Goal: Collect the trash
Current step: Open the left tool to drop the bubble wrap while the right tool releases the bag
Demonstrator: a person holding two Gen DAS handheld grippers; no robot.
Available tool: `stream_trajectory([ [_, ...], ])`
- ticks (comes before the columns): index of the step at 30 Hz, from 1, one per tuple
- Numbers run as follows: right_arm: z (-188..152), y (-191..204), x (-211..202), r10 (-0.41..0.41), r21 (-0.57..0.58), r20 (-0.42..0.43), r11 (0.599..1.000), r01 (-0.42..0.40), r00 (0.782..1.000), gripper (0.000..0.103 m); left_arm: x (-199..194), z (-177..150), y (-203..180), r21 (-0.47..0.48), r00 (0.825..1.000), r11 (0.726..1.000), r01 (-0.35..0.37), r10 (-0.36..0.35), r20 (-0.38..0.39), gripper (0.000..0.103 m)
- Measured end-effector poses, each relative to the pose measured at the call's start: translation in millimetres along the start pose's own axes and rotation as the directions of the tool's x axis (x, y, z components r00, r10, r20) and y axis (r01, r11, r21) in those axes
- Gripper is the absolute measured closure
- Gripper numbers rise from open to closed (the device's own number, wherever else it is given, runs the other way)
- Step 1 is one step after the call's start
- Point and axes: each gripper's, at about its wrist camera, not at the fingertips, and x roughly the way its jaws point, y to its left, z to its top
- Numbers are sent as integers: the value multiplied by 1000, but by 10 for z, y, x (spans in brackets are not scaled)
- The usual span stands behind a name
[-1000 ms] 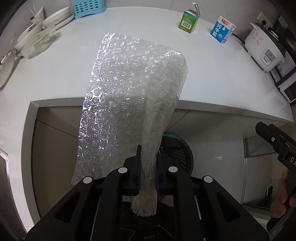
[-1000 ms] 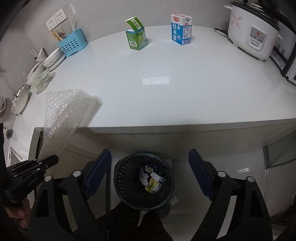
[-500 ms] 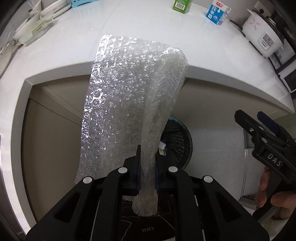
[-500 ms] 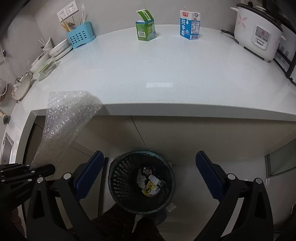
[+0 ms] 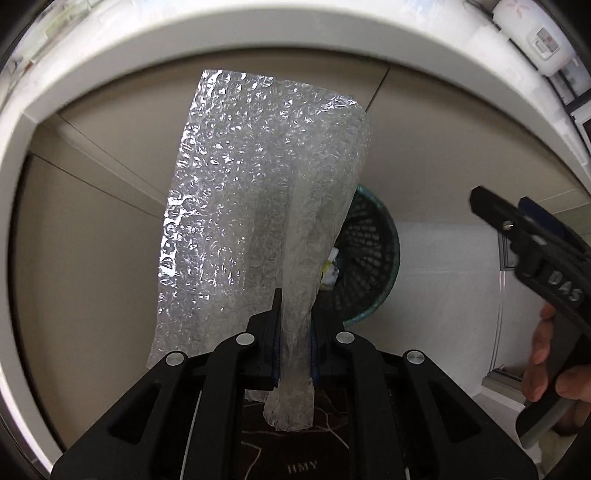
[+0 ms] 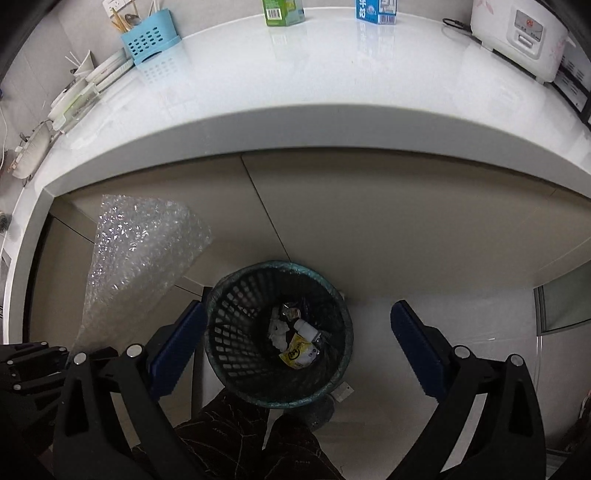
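My left gripper (image 5: 294, 317) is shut on a sheet of clear bubble wrap (image 5: 258, 206), which stands up in front of the camera, below the counter edge. A dark mesh trash bin (image 5: 373, 258) sits on the floor just right of the wrap, partly hidden by it. In the right wrist view the bin (image 6: 236, 332) lies between my open, empty right gripper's (image 6: 295, 328) fingers, with wrappers and a small bottle inside. The bubble wrap (image 6: 136, 258) shows at the left. A green carton (image 6: 282, 13) and a blue milk carton (image 6: 376, 11) stand at the counter's back.
The white counter (image 6: 314, 85) overhangs beige cabinet fronts (image 6: 388, 221). A rice cooker (image 6: 517, 37) stands at the right, a blue utensil holder (image 6: 149, 40) and plates (image 6: 88, 85) at the left. My legs are below the bin.
Both grippers have dropped below the counter edge. The left gripper has carried the bubble wrap down toward the bin; the right gripper stays open above the bin, which looks larger now.
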Motion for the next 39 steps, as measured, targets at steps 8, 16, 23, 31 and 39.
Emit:
stream_trajectory([
  [8,-60,-111,242,-25,26,-53,999,26,998,8,512,76,-61,34,998,999,-29,31,-61,93],
  [16,-90,-170,390,-32,44,-83,998,36,996,8,862,154,-87,77,989,995,-60,69,-130,93],
  [23,-134,-156,464,-45,37,-108,998,49,993,8,1089,124,-98,123,981,990,-71,92,-172,93],
  [31,-173,-217,497,-60,45,-128,997,66,990,8,1200,81,-173,135,977,990,-47,73,-200,90],
  [39,-160,-288,463,-65,56,-141,996,74,988,8,1222,114,-213,150,972,987,-57,88,-216,84],
])
